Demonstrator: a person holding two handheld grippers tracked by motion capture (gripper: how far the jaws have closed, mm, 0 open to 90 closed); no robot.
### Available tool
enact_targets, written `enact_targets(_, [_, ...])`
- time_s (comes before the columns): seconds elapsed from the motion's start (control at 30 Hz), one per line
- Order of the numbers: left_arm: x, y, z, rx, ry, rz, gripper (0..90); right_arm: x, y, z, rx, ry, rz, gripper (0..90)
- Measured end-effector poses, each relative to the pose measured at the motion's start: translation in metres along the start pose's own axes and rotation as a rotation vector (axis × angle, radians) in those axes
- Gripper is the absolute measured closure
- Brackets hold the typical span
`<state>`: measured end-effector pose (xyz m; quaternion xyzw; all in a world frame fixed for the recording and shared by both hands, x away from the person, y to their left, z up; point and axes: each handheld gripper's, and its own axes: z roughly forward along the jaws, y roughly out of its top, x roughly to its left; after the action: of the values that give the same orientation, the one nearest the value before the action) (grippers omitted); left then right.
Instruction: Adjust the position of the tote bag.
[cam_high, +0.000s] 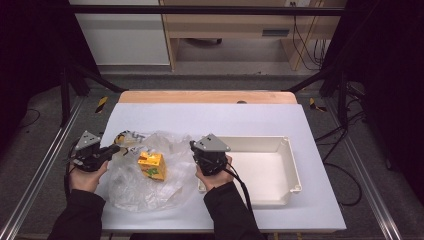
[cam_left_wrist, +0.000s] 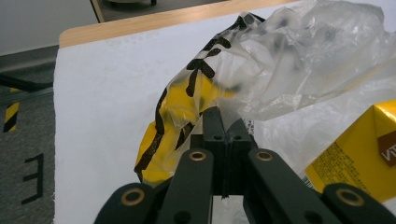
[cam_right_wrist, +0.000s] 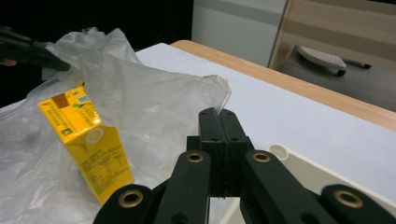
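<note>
Carton (cam_high: 152, 165) half veiled by plastic bag (cam_high: 145, 187)

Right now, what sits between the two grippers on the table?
In the high view, the yellow carton stands between the left gripper and right gripper, on the clear plastic bag that both pinch at opposite edges.

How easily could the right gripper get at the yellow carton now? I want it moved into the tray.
Probably not yet: the right gripper is shut on the plastic bag, as is the left gripper. The yellow carton stands on the bag.

One plastic bag (cam_high: 145, 175), one yellow carton (cam_high: 152, 165), one white tray (cam_high: 270, 170).
</note>
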<state>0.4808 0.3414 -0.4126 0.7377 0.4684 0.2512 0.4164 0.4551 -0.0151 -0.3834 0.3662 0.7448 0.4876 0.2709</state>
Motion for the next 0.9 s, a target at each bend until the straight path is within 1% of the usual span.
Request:
enact_targets(0.03, [0.001, -0.001, -0.001, 0.0, -0.008, -0.01, 88.7, 0.002, 0.0, 0.0, -0.003, 0.007, -0.004, 90.0])
enact_targets(0.07, [0.001, -0.001, -0.001, 0.0, -0.008, -0.01, 79.8, 0.002, 0.0, 0.0, -0.003, 0.007, -0.004, 90.0])
enact_targets(0.1, [0.0, -0.001, -0.002, -0.006, 0.0, -0.007, 75.3, 0.005, 0.002, 0.0, -0.004, 0.017, -0.011, 90.0])
enact_targets(0.13, [-0.002, -0.001, -0.008, -0.028, -0.01, 0.004, 71.9, 0.007, 0.003, 0.0, -0.003, 0.019, -0.014, 90.0])
enact_targets(0.23, [-0.007, 0.001, -0.02, -0.069, -0.014, 0.022, 57.3, 0.01, 0.004, 0.0, -0.005, 0.025, -0.019, 90.0])
enact_targets(0.27, [-0.009, 0.002, -0.026, -0.084, -0.021, 0.027, 54.0, 0.01, 0.004, 0.0, -0.005, 0.027, -0.019, 90.0])
enact_targets(0.3, [-0.009, 0.002, -0.026, -0.084, -0.021, 0.027, 51.3, 0.011, 0.003, 0.0, -0.003, 0.03, -0.02, 90.0])
enact_targets(0.33, [-0.013, 0.004, -0.034, -0.103, -0.026, 0.036, 48.9, 0.011, 0.003, 0.0, -0.004, 0.032, -0.02, 90.0])
enact_targets(0.37, [-0.013, 0.004, -0.034, -0.103, -0.026, 0.036, 46.7, 0.011, 0.003, 0.0, -0.004, 0.032, -0.02, 90.0])
enact_targets(0.4, [-0.017, 0.008, -0.04, -0.118, -0.036, 0.036, 44.3, 0.012, 0.003, 0.0, -0.006, 0.032, -0.02, 90.0])
enact_targets(0.47, [-0.023, 0.013, -0.042, -0.136, -0.046, 0.043, 40.8, 0.013, 0.004, -0.001, -0.012, 0.036, -0.018, 90.0])
enact_targets(0.5, [-0.023, 0.013, -0.042, -0.136, -0.046, 0.043, 39.4, 0.013, 0.004, -0.001, -0.012, 0.036, -0.018, 90.0])
enact_targets(0.53, [-0.026, 0.015, -0.042, -0.138, -0.051, 0.052, 37.8, 0.013, 0.005, -0.002, -0.016, 0.039, -0.017, 90.0])
enact_targets(0.57, [-0.033, 0.02, -0.042, -0.137, -0.046, 0.08, 36.6, 0.013, 0.005, -0.002, -0.015, 0.04, -0.017, 90.0])
enact_targets(0.6, [-0.036, 0.023, -0.042, -0.134, -0.044, 0.091, 35.3, 0.013, 0.006, -0.002, -0.018, 0.04, -0.017, 90.0])
enact_targets(0.7, [-0.042, 0.031, -0.042, -0.145, -0.05, 0.105, 33.1, 0.014, 0.007, -0.003, -0.02, 0.042, -0.016, 90.0])
enact_targets(0.77, [-0.043, 0.036, -0.038, -0.141, -0.049, 0.102, 30.6, 0.014, 0.007, -0.003, -0.02, 0.043, -0.018, 90.0])
enact_targets(0.83, [-0.041, 0.038, -0.035, -0.136, -0.044, 0.1, 29.3, 0.014, 0.008, -0.004, -0.02, 0.041, -0.019, 90.0])
enact_targets(0.87, [-0.037, 0.039, -0.027, -0.122, -0.041, 0.08, 29.9, 0.014, 0.008, -0.004, -0.019, 0.04, -0.018, 90.0])
enact_targets(0.9, [-0.037, 0.039, -0.027, -0.122, -0.041, 0.08, 32.7, 0.014, 0.008, -0.004, -0.018, 0.039, -0.02, 90.0])
